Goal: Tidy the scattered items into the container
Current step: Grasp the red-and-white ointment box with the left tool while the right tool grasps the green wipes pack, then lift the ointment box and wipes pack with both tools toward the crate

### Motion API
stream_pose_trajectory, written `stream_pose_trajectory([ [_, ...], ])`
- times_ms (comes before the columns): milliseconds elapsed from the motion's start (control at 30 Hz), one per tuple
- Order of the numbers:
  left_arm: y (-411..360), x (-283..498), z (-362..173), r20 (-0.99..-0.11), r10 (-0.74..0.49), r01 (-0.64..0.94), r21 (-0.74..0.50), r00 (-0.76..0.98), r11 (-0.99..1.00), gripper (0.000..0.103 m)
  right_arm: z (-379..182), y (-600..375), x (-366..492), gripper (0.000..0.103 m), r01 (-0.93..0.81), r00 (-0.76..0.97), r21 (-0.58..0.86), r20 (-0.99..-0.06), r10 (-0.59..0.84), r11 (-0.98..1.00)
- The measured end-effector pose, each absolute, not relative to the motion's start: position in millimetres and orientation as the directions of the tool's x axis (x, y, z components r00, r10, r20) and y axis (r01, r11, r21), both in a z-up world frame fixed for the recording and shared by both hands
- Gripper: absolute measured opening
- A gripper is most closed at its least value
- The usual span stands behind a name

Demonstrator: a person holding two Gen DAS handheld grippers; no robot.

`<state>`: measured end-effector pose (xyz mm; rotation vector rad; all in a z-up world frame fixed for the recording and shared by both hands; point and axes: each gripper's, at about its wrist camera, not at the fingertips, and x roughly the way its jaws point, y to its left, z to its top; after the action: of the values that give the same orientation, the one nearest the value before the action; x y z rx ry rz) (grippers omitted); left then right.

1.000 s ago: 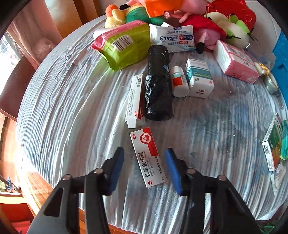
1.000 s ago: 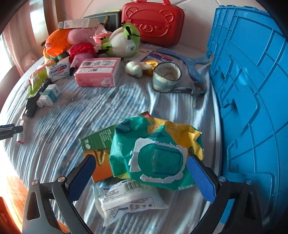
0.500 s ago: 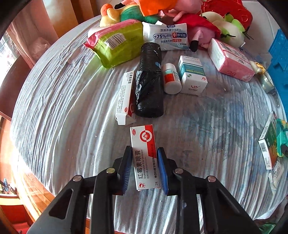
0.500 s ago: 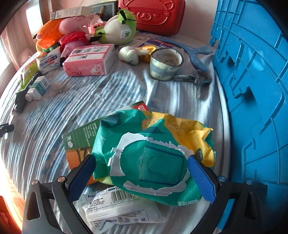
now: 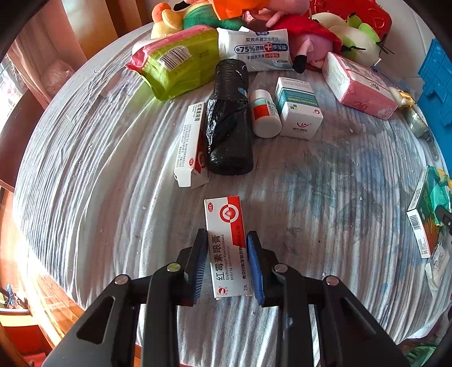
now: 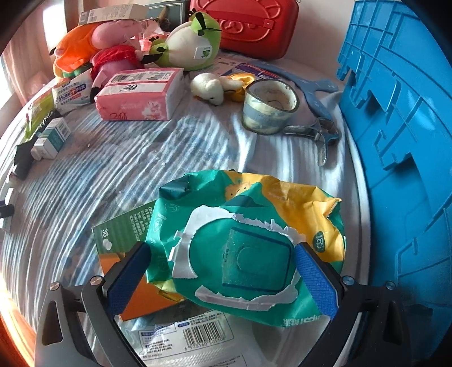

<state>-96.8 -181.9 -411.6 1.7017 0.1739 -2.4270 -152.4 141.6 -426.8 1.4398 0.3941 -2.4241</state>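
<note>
My left gripper (image 5: 227,265) is shut on a red-and-white ointment box (image 5: 227,242), with both blue pads against its long sides over the striped cloth. My right gripper (image 6: 221,278) holds a green-and-yellow wet-wipes pack (image 6: 248,248) between its pads, raised above a green-and-orange box (image 6: 124,234) and a clear barcode packet (image 6: 180,336). The blue crate (image 6: 401,141) stands close on the right of the wipes pack.
Ahead of the left gripper lie a second ointment box (image 5: 190,146), a black bag roll (image 5: 228,118), a white bottle (image 5: 264,113), a teal box (image 5: 296,107), a pink tissue pack (image 5: 358,84) and plush toys (image 5: 299,34). A tape roll (image 6: 269,106) and a red case (image 6: 244,25) lie beyond the right gripper.
The left gripper moved forward and closed on the ointment box. The right gripper closed in on the wipes pack and lifted it toward the blue crate.
</note>
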Motion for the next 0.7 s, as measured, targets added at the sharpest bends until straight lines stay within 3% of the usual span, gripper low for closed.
stream_pose_trajectory([
  [33, -182.4, -96.7, -411.3, -0.940, -0.072, 0.209, 0.001, -0.334, -0.978, 0.027, -425.3, 143.4, -152.2, 0.088, 0.379, -0.460, -0.075, -0.880, -0.118, -0.922],
  [100, -183.5, -96.2, -409.2, -0.938, -0.069, 0.212, -0.004, -0.339, -0.977, 0.027, -417.8, 143.7, -150.0, 0.056, 0.381, -0.483, -0.076, -0.866, -0.128, -0.921],
  [167, -183.7, -95.4, -407.3, -0.937, -0.068, 0.211, -0.006, -0.343, -0.977, 0.027, -409.5, 140.6, -148.8, 0.036, 0.399, -0.490, -0.068, -0.859, -0.150, -0.915],
  [300, -185.1, -95.2, -402.8, -0.934, -0.068, 0.216, -0.011, -0.351, -0.976, 0.027, -398.9, 138.1, -150.3, 0.018, 0.403, -0.494, -0.046, -0.851, -0.175, -0.914],
  [700, -183.3, -102.3, -373.1, -0.912, -0.056, 0.214, -0.035, -0.407, -0.976, 0.027, -357.4, 141.2, -144.2, 0.013, 0.395, -0.524, 0.019, -0.817, -0.242, -0.919],
])
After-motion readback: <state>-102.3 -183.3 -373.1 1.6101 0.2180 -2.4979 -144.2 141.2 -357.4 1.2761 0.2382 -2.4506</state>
